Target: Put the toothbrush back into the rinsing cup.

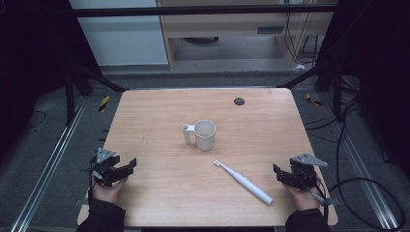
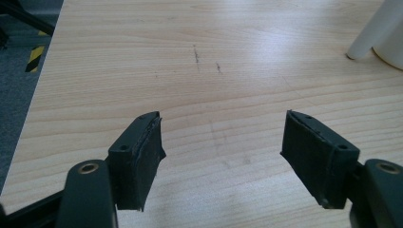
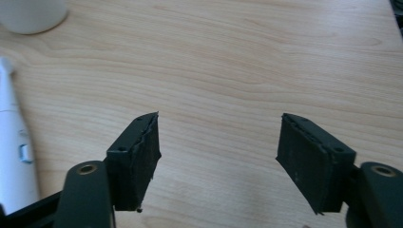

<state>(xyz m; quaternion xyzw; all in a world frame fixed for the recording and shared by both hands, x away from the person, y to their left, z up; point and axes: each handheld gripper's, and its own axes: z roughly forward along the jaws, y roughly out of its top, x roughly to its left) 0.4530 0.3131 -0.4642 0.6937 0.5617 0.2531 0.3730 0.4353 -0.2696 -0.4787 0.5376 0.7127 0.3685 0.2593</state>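
A white cup [image 1: 205, 134] with a handle on its left stands upright near the middle of the wooden table [image 1: 159, 101]. A white electric toothbrush [image 1: 243, 181] lies flat in front of it, head toward the cup. My left gripper [image 1: 126, 166] rests open at the table's front left, holding nothing. My right gripper [image 1: 279, 173] rests open at the front right, just right of the toothbrush. In the left gripper view the gripper [image 2: 222, 137] faces bare wood, with the cup [image 2: 386, 35] at the upper right. In the right gripper view the gripper [image 3: 217, 140] has the toothbrush [image 3: 13, 147] at its left.
A small black disc [image 1: 239, 101] sits near the table's far edge. Metal frame bars and cables run along the floor on both sides. The cup's base [image 3: 31, 15] shows at the top left of the right gripper view.
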